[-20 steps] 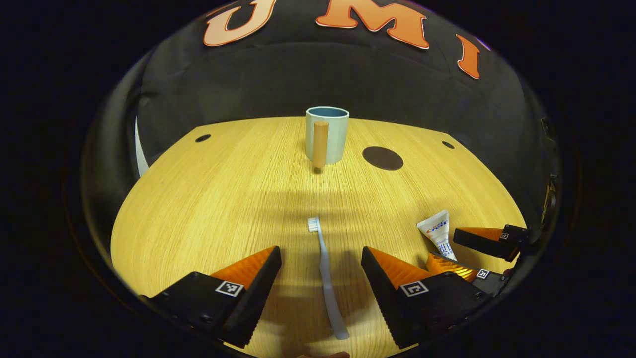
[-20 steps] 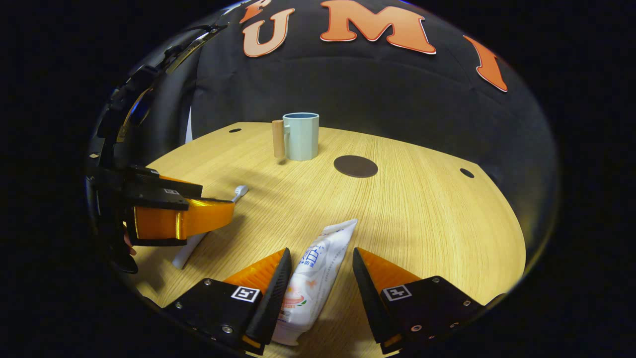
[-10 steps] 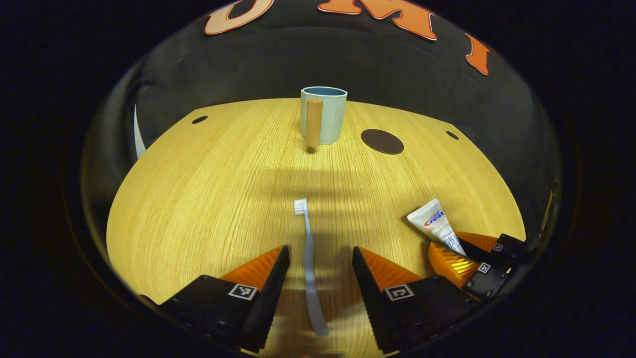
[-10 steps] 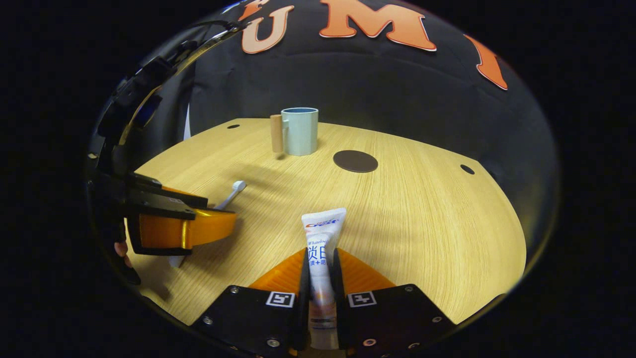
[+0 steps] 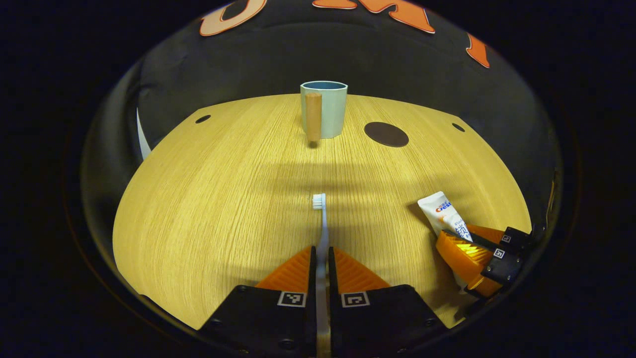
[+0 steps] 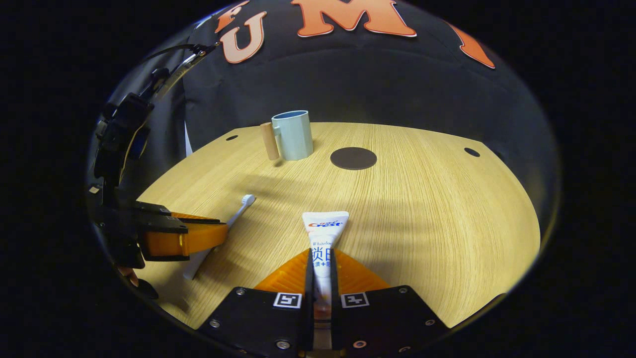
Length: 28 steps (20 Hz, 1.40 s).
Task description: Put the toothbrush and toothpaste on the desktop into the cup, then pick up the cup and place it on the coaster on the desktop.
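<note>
Jaws of both grippers are clamped, the left gripper [image 5: 322, 258] on the toothbrush [image 5: 322, 233] and the right gripper [image 6: 322, 263] on the toothpaste [image 6: 324, 238], both low over the desktop [image 5: 223, 189] (nothing delivered yet), leaving the empty cup [image 5: 323, 109] and coaster [image 5: 386, 134].

cup [image 5: 323, 109] far end of desktop [image 5: 208, 199] | coaster [image 5: 386, 134] just right | toothbrush [image 5: 322, 223] nearer, toothpaste [image 5: 442, 211] right
</note>
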### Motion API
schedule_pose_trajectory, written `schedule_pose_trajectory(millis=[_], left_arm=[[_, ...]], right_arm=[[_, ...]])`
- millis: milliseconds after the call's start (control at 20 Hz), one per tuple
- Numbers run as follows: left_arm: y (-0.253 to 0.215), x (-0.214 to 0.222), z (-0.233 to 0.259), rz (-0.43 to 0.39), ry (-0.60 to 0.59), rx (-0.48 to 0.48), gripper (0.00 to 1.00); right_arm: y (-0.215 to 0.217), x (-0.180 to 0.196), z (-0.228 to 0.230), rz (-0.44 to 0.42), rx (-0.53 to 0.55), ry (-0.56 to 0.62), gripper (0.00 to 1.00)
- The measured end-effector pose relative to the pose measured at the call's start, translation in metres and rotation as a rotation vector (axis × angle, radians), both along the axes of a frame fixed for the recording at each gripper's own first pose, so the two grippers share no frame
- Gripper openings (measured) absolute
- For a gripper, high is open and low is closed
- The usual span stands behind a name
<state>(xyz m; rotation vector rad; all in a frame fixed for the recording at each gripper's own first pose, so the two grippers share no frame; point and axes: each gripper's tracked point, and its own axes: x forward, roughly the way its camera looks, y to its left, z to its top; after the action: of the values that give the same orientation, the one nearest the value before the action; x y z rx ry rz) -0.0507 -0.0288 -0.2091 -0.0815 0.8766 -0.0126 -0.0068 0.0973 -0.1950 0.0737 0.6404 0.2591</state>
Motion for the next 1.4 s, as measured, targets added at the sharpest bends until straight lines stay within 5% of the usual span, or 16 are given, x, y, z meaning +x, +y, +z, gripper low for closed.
schedule_pose_trajectory(millis=[50, 350, 400, 800, 1400], left_arm=[[-0.002, -0.001, -0.001, -0.005, 0.002, 0.000, 0.11], [0.002, 0.013, -0.024, -0.027, -0.021, -0.039, 0.13], [0.006, 0.006, -0.012, -0.029, -0.029, -0.029, 0.02], [0.005, 0.009, -0.013, -0.057, -0.059, -0.072, 0.02], [0.019, 0.059, 0.004, -0.056, -0.315, -0.034, 0.02]], right_arm=[[-0.001, 0.000, 0.002, -0.002, 0.002, -0.004, 0.15], [-0.015, 0.009, 0.029, -0.043, 0.020, -0.074, 0.14], [-0.018, 0.011, 0.032, -0.051, 0.017, -0.082, 0.14], [-0.027, 0.012, 0.040, -0.084, 0.035, -0.094, 0.14], [-0.037, 0.019, 0.068, -0.114, 0.054, -0.155, 0.14]])
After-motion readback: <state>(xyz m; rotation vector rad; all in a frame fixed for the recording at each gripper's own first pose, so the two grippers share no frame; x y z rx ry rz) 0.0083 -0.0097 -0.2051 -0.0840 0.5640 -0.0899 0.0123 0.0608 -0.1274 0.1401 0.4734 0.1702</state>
